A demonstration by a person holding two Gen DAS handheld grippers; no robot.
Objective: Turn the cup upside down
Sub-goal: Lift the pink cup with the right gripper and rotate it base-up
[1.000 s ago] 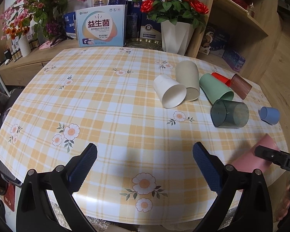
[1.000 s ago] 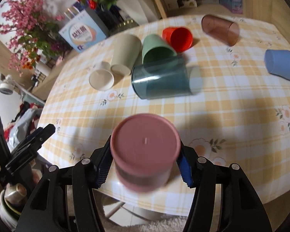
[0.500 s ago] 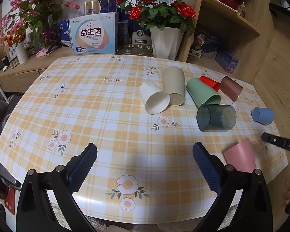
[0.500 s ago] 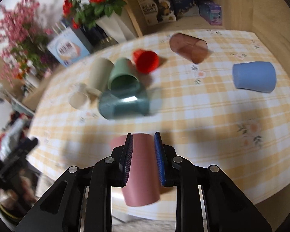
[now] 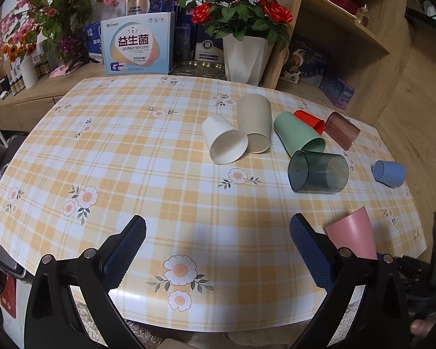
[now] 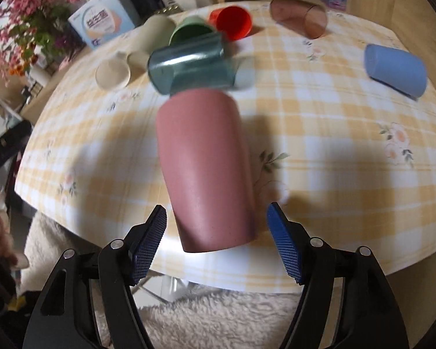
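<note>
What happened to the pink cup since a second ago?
The right gripper was clamped on the pink cup a second ago. It turned the cup over and set it on the tablecloth near the edge, wide end down, then let go: its jaws now stand open on either side. The left gripper stayed open and holds nothing. The other cups, like the blue cup, stayed lying down.
</note>
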